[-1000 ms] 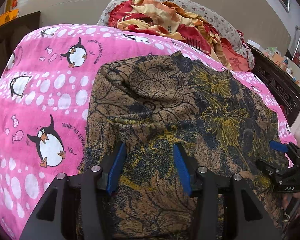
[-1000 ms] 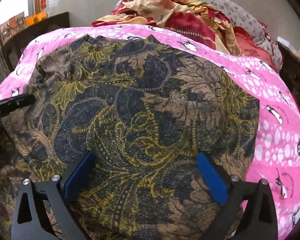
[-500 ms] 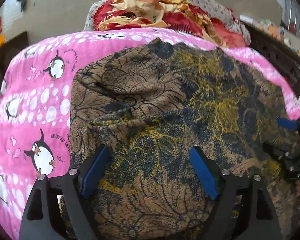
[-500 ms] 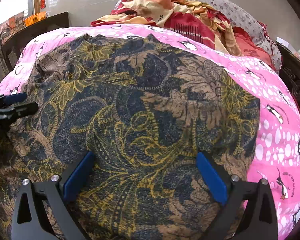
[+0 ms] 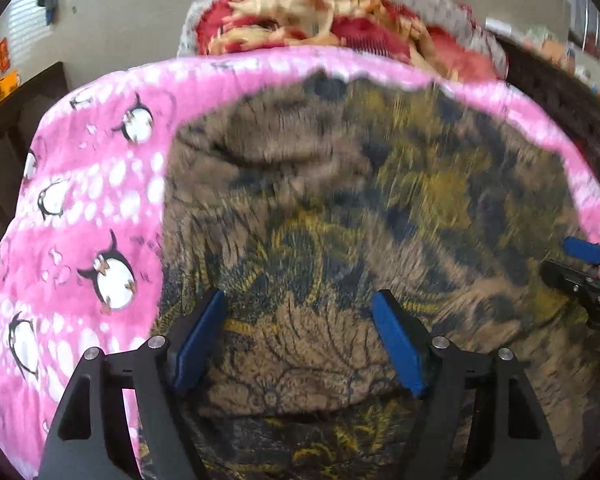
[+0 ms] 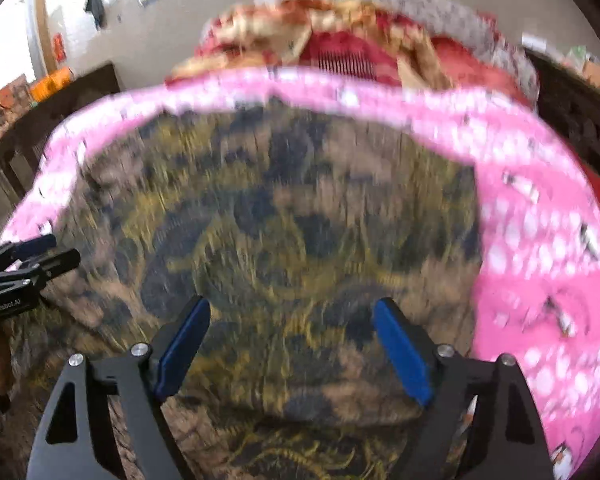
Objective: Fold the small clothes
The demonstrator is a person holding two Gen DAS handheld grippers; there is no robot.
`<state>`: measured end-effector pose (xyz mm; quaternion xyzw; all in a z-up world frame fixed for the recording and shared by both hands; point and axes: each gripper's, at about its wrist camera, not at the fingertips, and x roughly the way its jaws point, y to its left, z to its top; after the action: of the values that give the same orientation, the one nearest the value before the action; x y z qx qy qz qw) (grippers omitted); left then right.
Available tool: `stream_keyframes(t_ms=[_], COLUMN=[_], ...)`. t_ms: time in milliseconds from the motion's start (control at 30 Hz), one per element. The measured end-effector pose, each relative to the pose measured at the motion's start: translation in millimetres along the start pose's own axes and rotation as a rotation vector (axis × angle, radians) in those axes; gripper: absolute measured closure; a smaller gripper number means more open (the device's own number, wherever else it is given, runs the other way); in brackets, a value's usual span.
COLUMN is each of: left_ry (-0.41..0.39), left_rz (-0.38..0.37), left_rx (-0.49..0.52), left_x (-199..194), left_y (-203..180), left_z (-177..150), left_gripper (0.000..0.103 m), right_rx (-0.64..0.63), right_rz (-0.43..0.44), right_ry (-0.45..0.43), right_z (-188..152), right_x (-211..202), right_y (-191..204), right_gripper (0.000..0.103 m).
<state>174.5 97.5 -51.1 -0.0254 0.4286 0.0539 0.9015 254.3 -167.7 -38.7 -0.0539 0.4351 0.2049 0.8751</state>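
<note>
The cloth (image 5: 340, 208) is a thin, limp garment printed with brown, dark blue and mustard-yellow floral figures; it lies spread across the middle of the bed, its surface creased, with a raised fold running across its near part and a further layer showing below that fold at the near edge. Both views are motion-blurred, so fine weave detail cannot be read. The left gripper (image 5: 300, 344) hangs over the near left part of the cloth, its jaws spread wide with nothing between them; each finger is black with a flat blue pad (image 5: 198, 338). The right gripper (image 6: 296, 344) is over the near right part of the cloth, jaws likewise spread wide and holding nothing, with blue pads (image 6: 400, 350) of the same kind. Each gripper appears at the edge of the other's view. Under the cloth, the bed carries a pink quilt (image 5: 100, 200) with a soft padded surface, white dots and penguin figures. At the far end of the bed lies a crumpled heap of red and cream bedding (image 5: 324, 20) against a grey speckled pillow (image 6: 440, 4). A beige wall (image 5: 148, 20) with papers pinned to it stands behind, and dark wooden furniture (image 6: 72, 92) stands at the far left.
</note>
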Motion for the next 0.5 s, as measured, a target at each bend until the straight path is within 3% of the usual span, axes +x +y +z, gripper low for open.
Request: stream_keyframes(t_ms=[133, 267, 500], left_ry=[0.025, 0.012, 0.021], left_rz=[-0.021, -0.071, -0.125], left_rx=[-0.035, -0.105, -0.114], left_x=[-6.0, -32.3, -96.1], left_y=[4.1, 16.9, 41.5], left_z=[5.8, 4.2, -48.3], left_gripper=[0.046, 0.046, 0.046], right_rx=[-0.046, -0.017, -0.057], right_rz=[-0.038, -0.013, 0.109], right_ry=[0.037, 0.002, 0.009], right_z=[-5.7, -8.1, -62.7], right_x=[1.5, -27.4, -86.5], right_y=[8.1, 9.5, 23.5], right_gripper=[0.017, 0.023, 0.023])
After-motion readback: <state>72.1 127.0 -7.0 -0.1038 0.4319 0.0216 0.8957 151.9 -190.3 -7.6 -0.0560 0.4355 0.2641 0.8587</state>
